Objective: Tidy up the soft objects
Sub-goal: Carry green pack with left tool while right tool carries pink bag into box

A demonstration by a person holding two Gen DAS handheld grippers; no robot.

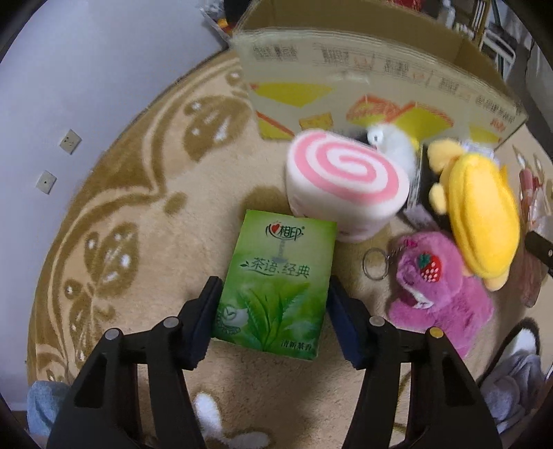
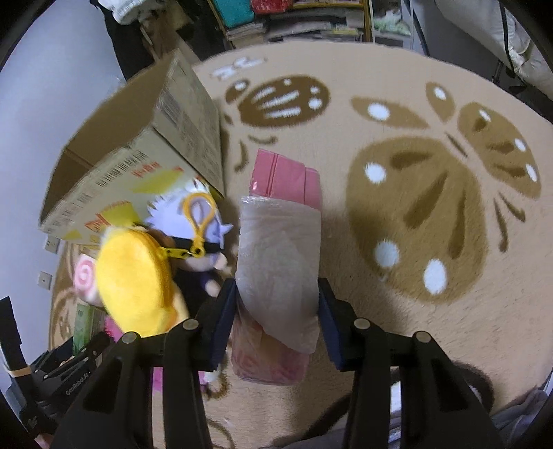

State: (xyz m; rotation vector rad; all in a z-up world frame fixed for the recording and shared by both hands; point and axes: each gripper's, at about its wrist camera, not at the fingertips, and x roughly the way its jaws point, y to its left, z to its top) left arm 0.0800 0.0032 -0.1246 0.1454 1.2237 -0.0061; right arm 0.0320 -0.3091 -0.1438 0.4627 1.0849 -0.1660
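Observation:
A green tissue pack (image 1: 276, 276) with a tea-leaf print sits between the fingers of my left gripper (image 1: 274, 286), whose pads press on its two long sides. My right gripper (image 2: 276, 286) is shut on a pink tissue pack (image 2: 280, 248) in crinkled clear wrap. To the right of the green pack lie a pink-swirl roll plush (image 1: 345, 172), a yellow plush (image 1: 480, 214) and a purple bear plush (image 1: 435, 286) with a strawberry and a key ring. Behind them stands an open cardboard box (image 1: 345, 79). In the right wrist view, a lavender-haired doll (image 2: 204, 221) leans against that box (image 2: 138, 148).
Everything rests on a beige rug (image 2: 397, 311) with brown butterfly patterns. A pale wall with two sockets (image 1: 71, 141) runs along the left. Shelves with books (image 2: 293, 20) stand beyond the rug. A small white plush (image 1: 394, 141) lies by the box. Grey cloth (image 1: 511, 387) is at lower right.

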